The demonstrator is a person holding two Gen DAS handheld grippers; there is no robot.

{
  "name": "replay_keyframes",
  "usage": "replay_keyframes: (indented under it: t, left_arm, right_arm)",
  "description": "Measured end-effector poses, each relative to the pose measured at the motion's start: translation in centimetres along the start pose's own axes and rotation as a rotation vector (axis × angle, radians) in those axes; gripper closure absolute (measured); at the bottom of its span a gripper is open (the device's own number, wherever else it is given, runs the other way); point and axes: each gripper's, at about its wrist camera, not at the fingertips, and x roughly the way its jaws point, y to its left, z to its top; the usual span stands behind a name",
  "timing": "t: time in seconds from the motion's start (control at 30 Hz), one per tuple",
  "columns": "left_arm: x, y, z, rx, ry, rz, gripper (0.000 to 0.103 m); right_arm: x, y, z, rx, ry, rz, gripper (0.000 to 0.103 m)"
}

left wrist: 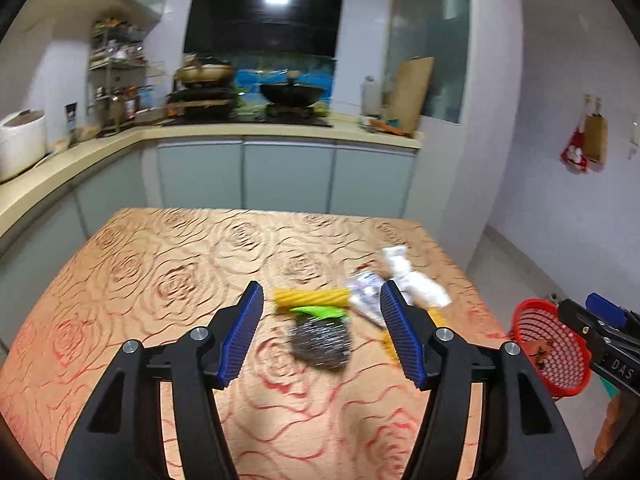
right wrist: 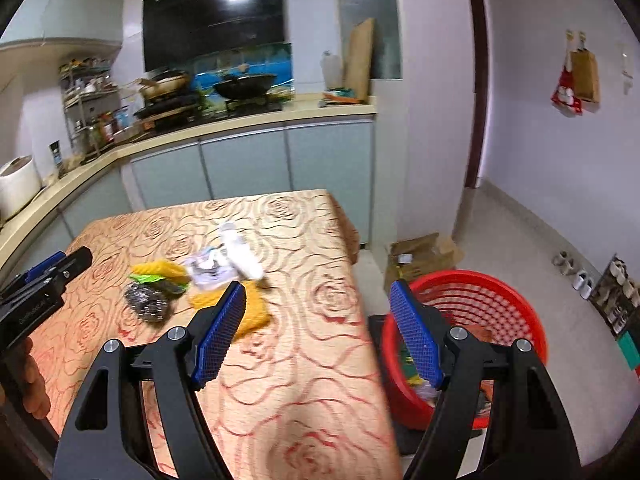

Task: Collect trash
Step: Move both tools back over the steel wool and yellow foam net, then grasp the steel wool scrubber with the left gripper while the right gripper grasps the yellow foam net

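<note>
we see both ribbed blue-padded hand-held grippers, left [left wrist: 322,330] and right [right wrist: 318,330], spread and empty, wiry steel scourer [left wrist: 320,340] on rose-patterned bench [left wrist: 160,280], round red mesh basket [right wrist: 500,312]

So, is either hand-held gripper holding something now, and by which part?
Nothing is held. The left hand-held gripper and the right hand-held gripper both stand open and empty above the table.

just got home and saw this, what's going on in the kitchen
A person is clearing trash off the table, a two-finger gripper in each hand. Both the left gripper and the right gripper are open and hold nothing. A small pile still lies on the cloth: a steel scourer, yellow cloths, a crumpled wrapper and white paper. The red basket on the floor beside the table already has some bits in it.
</note>
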Motion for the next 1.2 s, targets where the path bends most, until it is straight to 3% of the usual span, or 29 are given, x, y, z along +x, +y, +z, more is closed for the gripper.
replay_keyframes:
  t: [0.43,0.7,1.0,1.2]
  left_arm:
    - [3.2,2.1,-1.8,-0.018,0.091,0.027,0.044]
    - [5.0,1.7,-2.2,-0.008,0.134,0.001,0.044]
    - [6.9,0.6,-2.3,0.03,0.169,-0.024,0.044]
    - [8.6,0.5,-2.7,0.035,0.232,-0.044,0.045]
  right_arm:
    - [3.0,4.5,-0.6,-0.056,0.06,0.05,0.031]
    - [5.2,5.9,-1.3,-0.086,0.104,0.061,0.031]
    - [6.5,5.6,-1.5,-0.088,0.133,0.05,0.031]
    - [7.0,5.0,-1.6,-0.084,0.143,0.043,0.031]
